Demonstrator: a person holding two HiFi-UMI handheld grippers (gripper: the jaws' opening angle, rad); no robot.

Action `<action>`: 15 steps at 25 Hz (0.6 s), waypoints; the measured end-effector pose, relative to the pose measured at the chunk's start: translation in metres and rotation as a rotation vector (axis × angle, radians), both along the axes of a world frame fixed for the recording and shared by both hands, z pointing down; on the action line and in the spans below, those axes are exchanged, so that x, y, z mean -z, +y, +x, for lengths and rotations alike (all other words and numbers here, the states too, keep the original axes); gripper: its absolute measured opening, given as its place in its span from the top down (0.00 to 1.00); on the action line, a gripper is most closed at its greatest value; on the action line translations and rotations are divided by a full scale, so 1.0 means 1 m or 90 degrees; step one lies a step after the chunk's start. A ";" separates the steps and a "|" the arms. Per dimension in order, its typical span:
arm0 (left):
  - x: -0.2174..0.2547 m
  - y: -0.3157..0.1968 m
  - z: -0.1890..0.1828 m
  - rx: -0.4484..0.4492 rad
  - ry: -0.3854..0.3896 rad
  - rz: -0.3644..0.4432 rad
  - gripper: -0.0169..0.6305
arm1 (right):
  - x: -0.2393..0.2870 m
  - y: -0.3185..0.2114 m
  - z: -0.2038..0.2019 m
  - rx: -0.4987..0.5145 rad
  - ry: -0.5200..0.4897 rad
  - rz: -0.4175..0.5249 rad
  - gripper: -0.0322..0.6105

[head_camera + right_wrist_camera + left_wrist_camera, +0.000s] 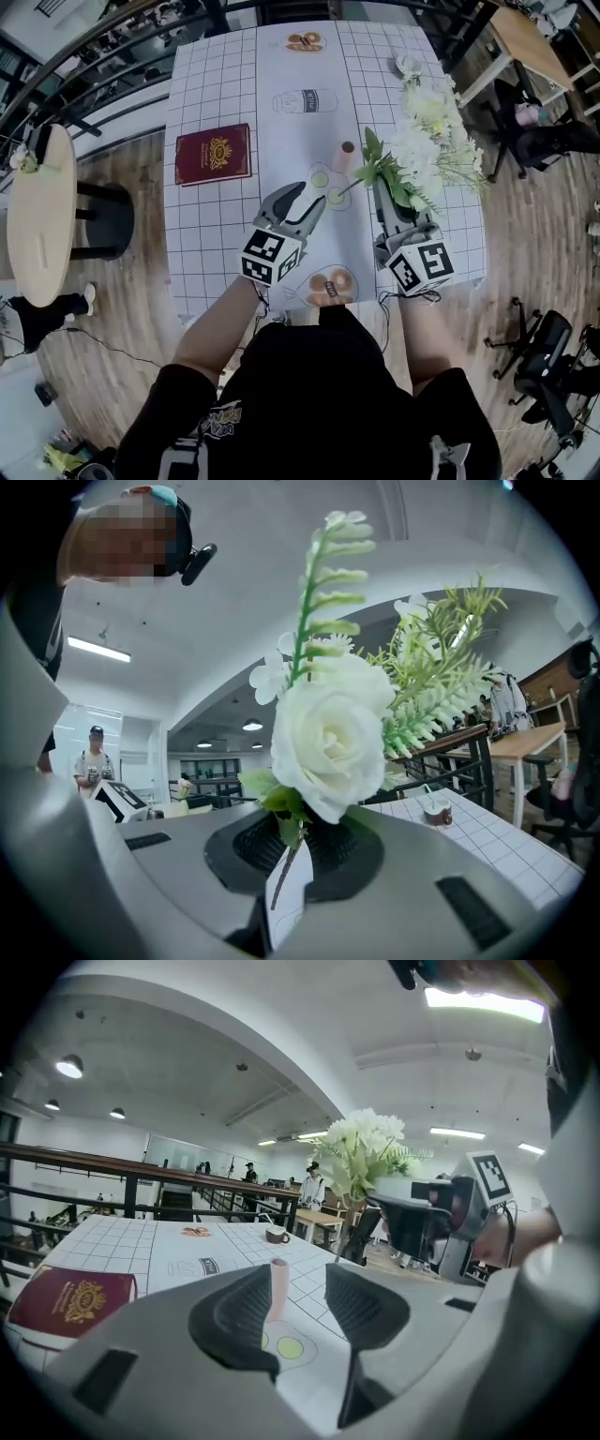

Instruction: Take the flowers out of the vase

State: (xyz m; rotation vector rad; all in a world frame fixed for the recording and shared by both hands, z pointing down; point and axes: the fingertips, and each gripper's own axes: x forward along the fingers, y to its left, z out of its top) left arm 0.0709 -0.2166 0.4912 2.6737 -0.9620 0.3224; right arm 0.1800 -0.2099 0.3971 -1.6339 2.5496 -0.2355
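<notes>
Open hall around a grid-clothed worktop

The worktop stands on a wood-plank floor. To its left is a round pale-wood table, and a black railing runs along beyond it. To its right stand a light wooden desk and, nearer, a black office chair. Above it, a white arched ceiling carries bright strip lights.

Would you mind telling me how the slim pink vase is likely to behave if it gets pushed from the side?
The pink vase stands upright, tall and narrow, so it would probably tip rather than slide. With the flowers out, held in the right gripper, it is likely light and easily knocked.
</notes>
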 end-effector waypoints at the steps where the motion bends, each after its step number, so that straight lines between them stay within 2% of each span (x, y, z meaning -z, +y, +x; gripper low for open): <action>1: 0.003 0.007 -0.006 -0.003 0.001 0.001 0.70 | -0.001 0.007 -0.006 0.000 -0.001 -0.004 0.89; 7: 0.018 0.042 -0.044 -0.002 0.009 -0.005 0.93 | -0.002 0.045 -0.041 -0.012 0.001 -0.018 0.89; 15: 0.031 0.095 -0.095 -0.022 0.022 -0.011 0.96 | 0.000 0.096 -0.086 -0.028 0.006 -0.025 0.89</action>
